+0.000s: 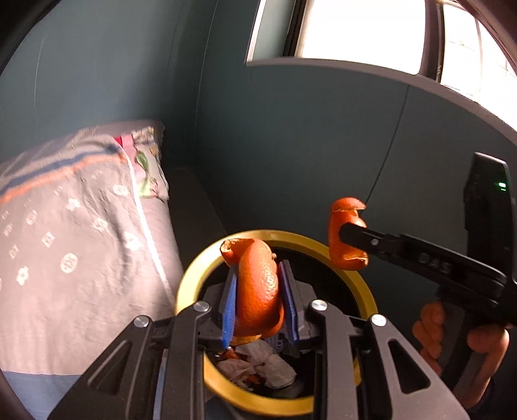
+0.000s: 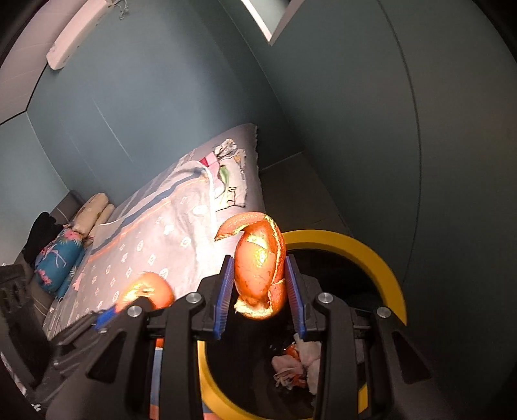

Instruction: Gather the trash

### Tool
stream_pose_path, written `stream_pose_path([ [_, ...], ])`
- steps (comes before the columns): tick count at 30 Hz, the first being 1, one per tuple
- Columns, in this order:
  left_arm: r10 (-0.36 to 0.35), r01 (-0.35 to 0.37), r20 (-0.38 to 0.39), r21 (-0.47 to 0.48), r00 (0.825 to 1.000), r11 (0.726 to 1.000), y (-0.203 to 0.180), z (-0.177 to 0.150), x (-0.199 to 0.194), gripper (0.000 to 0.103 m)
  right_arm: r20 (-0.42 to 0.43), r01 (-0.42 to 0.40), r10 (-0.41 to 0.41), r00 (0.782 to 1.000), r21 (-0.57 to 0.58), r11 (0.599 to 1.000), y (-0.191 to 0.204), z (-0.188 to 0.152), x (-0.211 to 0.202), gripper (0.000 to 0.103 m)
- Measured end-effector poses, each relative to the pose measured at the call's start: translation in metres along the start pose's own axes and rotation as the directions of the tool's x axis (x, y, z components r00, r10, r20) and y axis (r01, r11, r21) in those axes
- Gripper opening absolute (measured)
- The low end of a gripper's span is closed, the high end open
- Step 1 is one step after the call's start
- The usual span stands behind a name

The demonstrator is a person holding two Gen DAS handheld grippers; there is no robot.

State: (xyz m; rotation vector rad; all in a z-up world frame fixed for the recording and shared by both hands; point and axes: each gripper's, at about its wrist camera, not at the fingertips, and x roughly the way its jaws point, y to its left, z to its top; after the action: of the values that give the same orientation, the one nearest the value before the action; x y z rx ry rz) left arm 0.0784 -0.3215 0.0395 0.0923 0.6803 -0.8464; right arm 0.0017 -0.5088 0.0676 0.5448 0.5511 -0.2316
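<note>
My left gripper (image 1: 258,290) is shut on an orange peel (image 1: 258,290) and holds it over a black bin with a yellow rim (image 1: 190,281). My right gripper (image 2: 261,287) is shut on a second orange peel (image 2: 260,265) over the same bin's rim (image 2: 381,258). In the left wrist view the right gripper (image 1: 344,232) comes in from the right with its peel (image 1: 345,236) above the bin's far rim. In the right wrist view the left gripper's peel (image 2: 152,292) shows at lower left. Crumpled tissues (image 1: 261,365) and peel scraps lie in the bin; the tissues also show in the right wrist view (image 2: 297,362).
A bed with a grey patterned cover (image 1: 64,242) stands left of the bin, touching or nearly touching it. Pillows (image 2: 64,255) lie at its far end. Teal walls (image 1: 290,145) close in behind and to the right. A window (image 1: 355,29) is above.
</note>
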Motion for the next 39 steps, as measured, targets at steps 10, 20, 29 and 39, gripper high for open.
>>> stream_pose_path([
  [10, -0.019, 0.016, -0.065, -0.047, 0.998, 0.999, 0.004, -0.010, 0.051, 0.025, -0.037, 0.031, -0.030, 0.999, 0.033, 0.999, -0.016, 0.002, 0.019, 0.031],
  [20, -0.028, 0.015, -0.110, -0.118, 0.993, 0.993, 0.015, -0.017, 0.070, 0.032, -0.079, 0.056, -0.053, 0.995, 0.042, 0.998, -0.017, 0.002, 0.031, 0.035],
  [29, -0.017, 0.004, -0.083, -0.162, 0.996, 0.987, 0.028, -0.016, 0.056, 0.049, -0.058, 0.077, -0.074, 0.996, 0.046, 0.996, -0.012, -0.001, 0.033, 0.039],
  [39, 0.031, -0.042, -0.061, -0.192, 0.998, 0.981, 0.045, -0.018, 0.033, 0.050, -0.054, 0.118, -0.115, 0.992, 0.050, 0.992, -0.011, -0.007, 0.038, 0.039],
])
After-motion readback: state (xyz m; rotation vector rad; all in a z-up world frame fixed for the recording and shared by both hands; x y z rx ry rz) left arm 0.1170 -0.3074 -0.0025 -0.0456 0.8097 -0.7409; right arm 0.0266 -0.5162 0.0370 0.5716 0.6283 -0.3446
